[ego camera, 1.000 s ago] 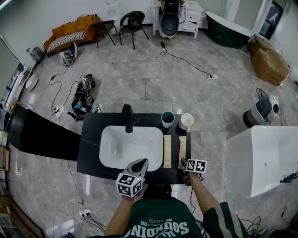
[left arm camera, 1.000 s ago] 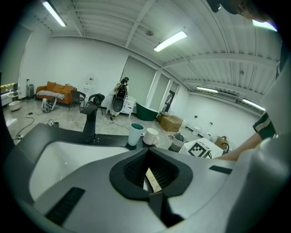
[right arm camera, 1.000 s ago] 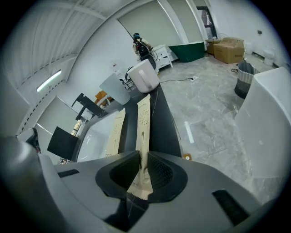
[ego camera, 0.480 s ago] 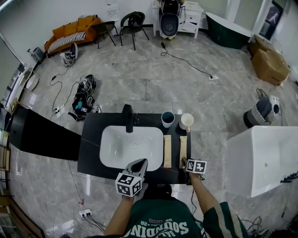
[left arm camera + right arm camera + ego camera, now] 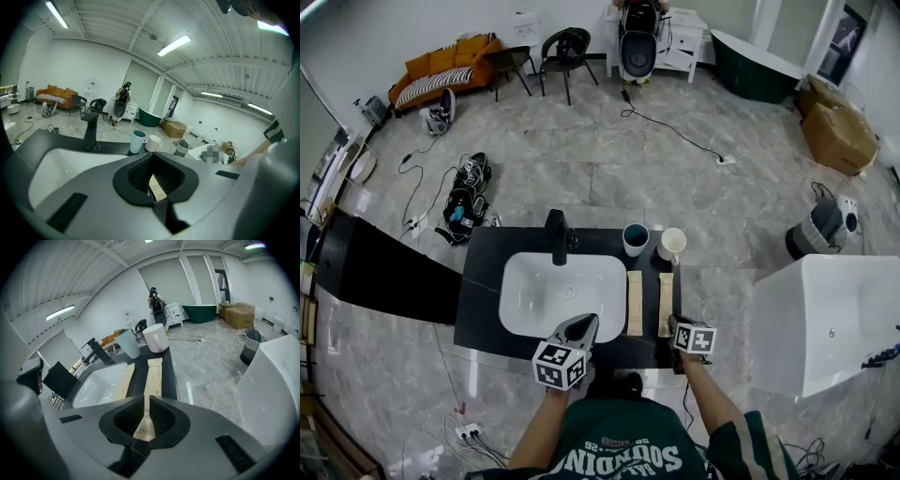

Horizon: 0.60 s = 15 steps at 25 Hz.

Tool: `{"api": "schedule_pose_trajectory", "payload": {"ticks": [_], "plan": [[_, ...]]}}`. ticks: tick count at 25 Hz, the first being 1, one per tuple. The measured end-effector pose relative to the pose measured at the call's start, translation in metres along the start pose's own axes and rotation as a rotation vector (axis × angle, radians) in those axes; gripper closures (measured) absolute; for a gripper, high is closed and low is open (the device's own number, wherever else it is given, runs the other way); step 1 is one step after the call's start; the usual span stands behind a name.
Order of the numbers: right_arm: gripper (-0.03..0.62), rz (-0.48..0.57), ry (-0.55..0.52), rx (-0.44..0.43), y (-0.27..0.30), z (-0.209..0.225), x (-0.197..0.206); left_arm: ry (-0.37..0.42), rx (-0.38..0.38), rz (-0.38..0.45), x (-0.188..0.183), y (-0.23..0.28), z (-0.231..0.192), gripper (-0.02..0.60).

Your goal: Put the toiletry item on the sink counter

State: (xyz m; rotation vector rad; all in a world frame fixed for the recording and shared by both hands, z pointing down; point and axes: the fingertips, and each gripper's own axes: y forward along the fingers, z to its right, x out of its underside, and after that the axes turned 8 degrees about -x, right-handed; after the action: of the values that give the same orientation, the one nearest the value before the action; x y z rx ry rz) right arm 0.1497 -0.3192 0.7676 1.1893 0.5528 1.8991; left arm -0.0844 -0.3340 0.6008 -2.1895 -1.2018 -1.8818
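Two long tan paper sachets lie side by side on the black sink counter [image 5: 483,281], to the right of the white basin [image 5: 562,295]. My right gripper [image 5: 672,328] is at the near end of the right sachet [image 5: 666,305]. In the right gripper view the jaws [image 5: 143,425] have just been closing and now pinch that sachet's [image 5: 152,376] near end. The left sachet [image 5: 635,303] lies free. My left gripper [image 5: 586,323] hovers over the basin's near rim, jaws together [image 5: 157,185], with a small tan slip showing between the pads.
A black faucet [image 5: 556,237] stands behind the basin. A teal cup [image 5: 635,239] and a white cup [image 5: 672,245] stand at the counter's far right. A white tub [image 5: 825,319] is to the right, and cables and bags lie on the floor.
My right gripper has shifted slightly toward me in the head view, staying at the right sachet's near end. The left gripper has not moved.
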Motion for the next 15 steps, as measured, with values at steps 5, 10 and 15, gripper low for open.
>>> {"api": "schedule_pose_trajectory", "payload": {"ticks": [5, 10, 15], "plan": [[0.539, 0.026, -0.061, -0.031, -0.012, -0.022, -0.003, 0.010, 0.013, 0.015, -0.004, -0.001, 0.004, 0.571], [0.543, 0.085, -0.113, -0.043, -0.027, -0.049, -0.012, 0.026, 0.033, 0.023, -0.008, -0.003, 0.011, 0.571], [0.545, 0.166, -0.201, -0.096, -0.046, -0.092, -0.027, 0.037, 0.045, 0.028, -0.011, -0.005, 0.014, 0.571]]}}
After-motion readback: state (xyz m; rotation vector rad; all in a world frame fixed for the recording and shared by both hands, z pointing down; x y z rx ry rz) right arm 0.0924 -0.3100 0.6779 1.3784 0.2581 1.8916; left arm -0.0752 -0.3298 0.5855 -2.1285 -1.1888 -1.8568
